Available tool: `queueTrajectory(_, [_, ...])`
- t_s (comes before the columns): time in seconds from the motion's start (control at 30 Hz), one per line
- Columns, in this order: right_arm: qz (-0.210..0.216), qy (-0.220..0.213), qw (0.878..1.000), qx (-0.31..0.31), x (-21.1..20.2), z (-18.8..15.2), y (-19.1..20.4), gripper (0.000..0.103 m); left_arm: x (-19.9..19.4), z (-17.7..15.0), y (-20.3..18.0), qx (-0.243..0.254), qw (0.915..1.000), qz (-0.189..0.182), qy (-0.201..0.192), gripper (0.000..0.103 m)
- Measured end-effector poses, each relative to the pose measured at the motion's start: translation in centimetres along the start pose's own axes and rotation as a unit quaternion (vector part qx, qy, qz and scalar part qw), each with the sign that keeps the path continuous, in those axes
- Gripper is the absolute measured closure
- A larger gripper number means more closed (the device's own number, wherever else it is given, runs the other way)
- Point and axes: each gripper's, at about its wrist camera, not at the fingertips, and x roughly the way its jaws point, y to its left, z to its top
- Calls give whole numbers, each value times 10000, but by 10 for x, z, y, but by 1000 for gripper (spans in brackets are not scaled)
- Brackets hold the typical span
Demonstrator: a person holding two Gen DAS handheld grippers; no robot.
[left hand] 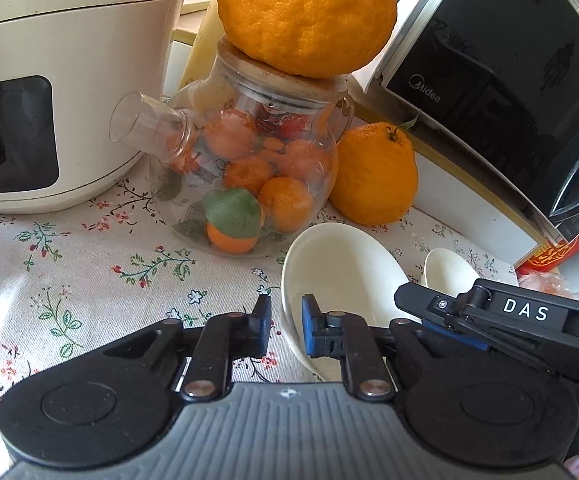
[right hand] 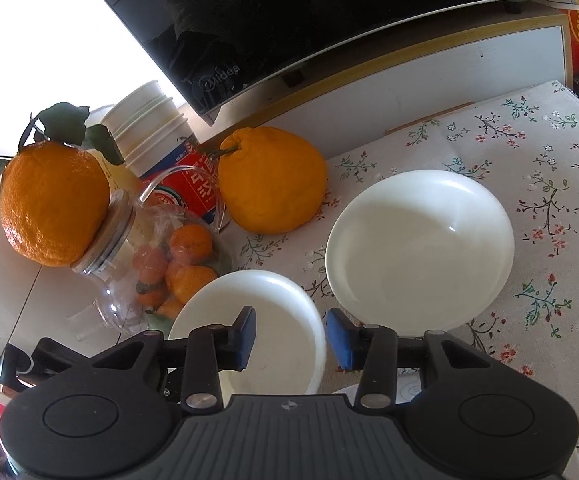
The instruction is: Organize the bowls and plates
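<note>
In the left wrist view a white bowl (left hand: 341, 276) is tilted on its side, its left rim between the fingers of my left gripper (left hand: 286, 326), whose jaws stand narrowly apart around the rim. My right gripper (left hand: 501, 320) reaches in from the right at the bowl's other side. A white plate (left hand: 447, 266) lies behind it. In the right wrist view the same bowl (right hand: 249, 320) has its right rim between the fingers of my right gripper (right hand: 291, 336), jaws apart. The white plate (right hand: 419, 248) lies flat on the floral cloth to the right.
A glass teapot of small oranges (left hand: 245, 176) with a large orange (left hand: 305, 12) on its lid stands close behind the bowl. Another large orange (left hand: 373, 174), a cream appliance (left hand: 57, 92) and a black Midea oven (left hand: 501, 80) surround it. Stacked paper cups (right hand: 149, 128) stand behind.
</note>
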Motion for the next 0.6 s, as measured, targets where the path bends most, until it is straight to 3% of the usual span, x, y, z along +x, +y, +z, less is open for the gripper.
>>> queueTrajectory(0.17, [79,-12,10000,27,-2,-1,-3,81,-3,1,1,-47,10000,-9,-14,92])
queueTrajectory(0.6, [348,-347,9988,-15,-47,-2,7,84,-42,4,-3,-62,9996,-238,-145,92])
